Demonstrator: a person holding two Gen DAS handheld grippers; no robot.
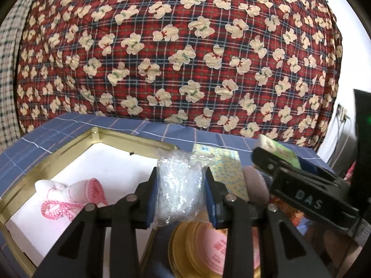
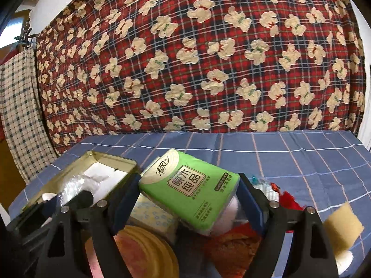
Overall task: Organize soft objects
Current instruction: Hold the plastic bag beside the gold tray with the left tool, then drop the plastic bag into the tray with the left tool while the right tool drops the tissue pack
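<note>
The left gripper (image 1: 182, 193) pinches a crumpled clear plastic bag (image 1: 178, 185) between its narrowed fingers (image 1: 151, 199), holding it above the near right edge of the gold-rimmed tin box (image 1: 69, 148), probably so it can drop inside beside the pink-and-white cloth (image 1: 69, 194) already lying there. The right gripper (image 2: 190, 199) has its fingers spread wide around a green tissue pack (image 2: 187, 190), gripped by its ends and tilted, lifted clear of the pile on the blue checked surface (image 2: 289, 153). A yellow sponge (image 2: 343, 222) waits near the surface's right edge, still unsorted.
</note>
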